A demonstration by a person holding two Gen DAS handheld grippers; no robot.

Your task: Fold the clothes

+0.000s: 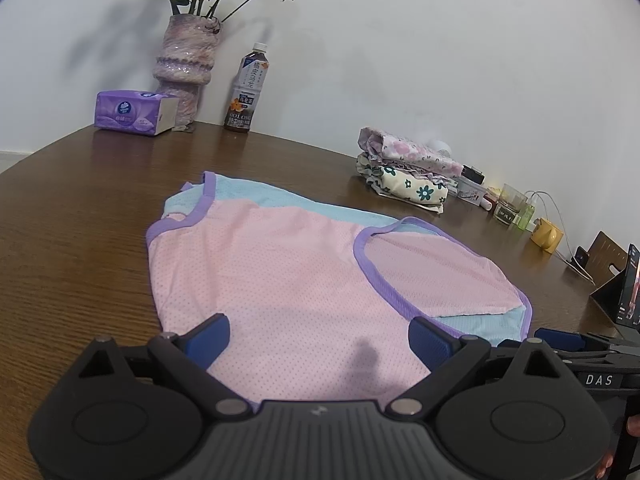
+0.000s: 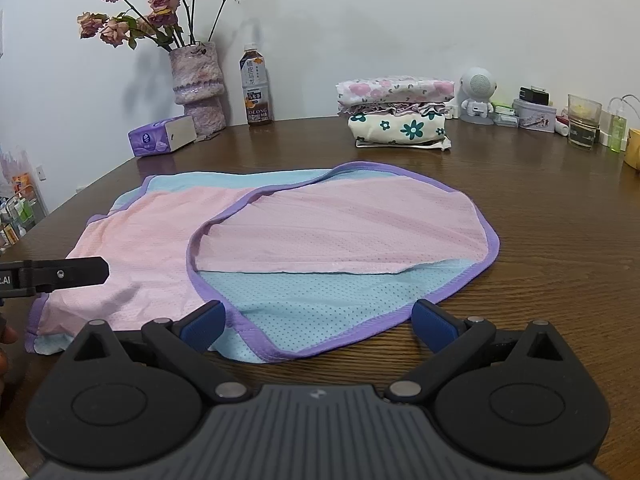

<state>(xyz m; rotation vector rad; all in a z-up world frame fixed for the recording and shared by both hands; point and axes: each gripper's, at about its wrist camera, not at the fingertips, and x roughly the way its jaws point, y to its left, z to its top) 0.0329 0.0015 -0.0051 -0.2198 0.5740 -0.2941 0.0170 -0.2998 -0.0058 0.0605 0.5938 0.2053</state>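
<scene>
Pink and blue mesh garment (image 1: 288,280) lies flat mid-table (image 1: 80,240), nearest the front edge. My left gripper (image 1: 320,338) hangs over its pink panel, fingers spread, holding nothing. My right gripper (image 2: 318,326), fingers likewise apart, hangs over its blue, purple-trimmed hem. Folded clothes stack (image 2: 396,114) at the far edge.

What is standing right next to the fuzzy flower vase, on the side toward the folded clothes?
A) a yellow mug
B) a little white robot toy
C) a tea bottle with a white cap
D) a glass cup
C: the tea bottle with a white cap stands upright just beside the fuzzy vase, between it and the stack of folded clothes on the wooden table.
</scene>
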